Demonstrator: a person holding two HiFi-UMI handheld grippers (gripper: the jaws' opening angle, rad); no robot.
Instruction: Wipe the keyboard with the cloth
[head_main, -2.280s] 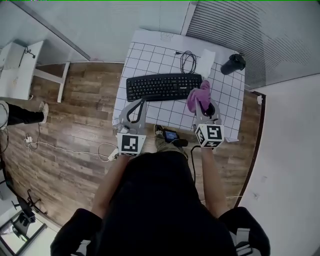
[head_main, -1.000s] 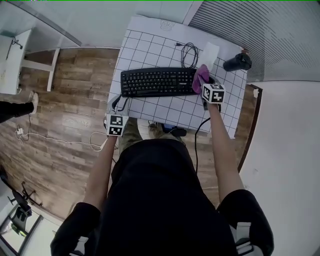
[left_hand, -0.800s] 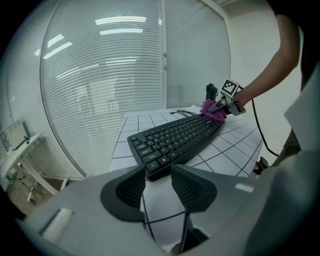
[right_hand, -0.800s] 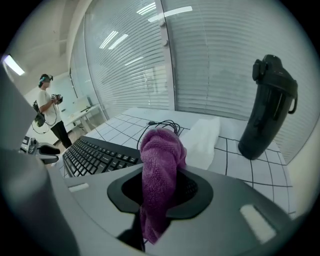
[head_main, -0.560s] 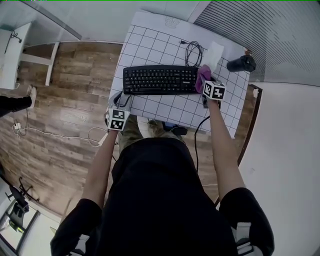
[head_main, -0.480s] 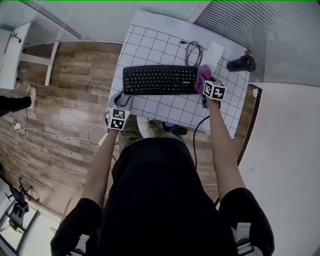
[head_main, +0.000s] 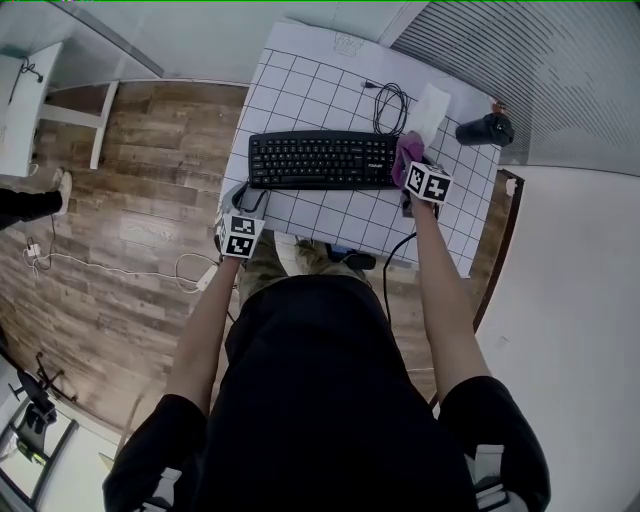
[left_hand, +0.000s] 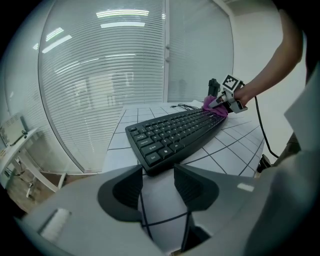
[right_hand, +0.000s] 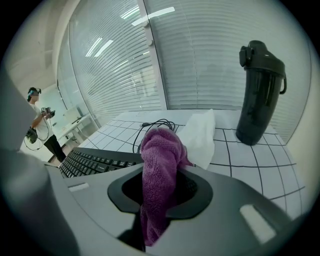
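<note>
Soft, limp, light cloth (right_hand: 161, 165) clamped mid-bunch in the right gripper (right_hand: 162, 189) at the keyboard's (head_main: 320, 160) right end, toward the table's (head_main: 300, 80) right edge, probably best kept so; left gripper (left_hand: 157, 186) at the near left corner, jaws just opening wider, nothing between.

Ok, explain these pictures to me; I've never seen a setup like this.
No robot: a person holds two grippers, each with two jaws. One picture looks down from a camera on the person's head; the other two come from cameras riding on the grippers. On the gridded table are a black keyboard, a coiled cable, a white sheet and an upright dark bottle. The right gripper is shut on a purple cloth at the keyboard's right end. The left gripper is by the keyboard's left end; its jaws have just been opening, nothing between them.
</note>
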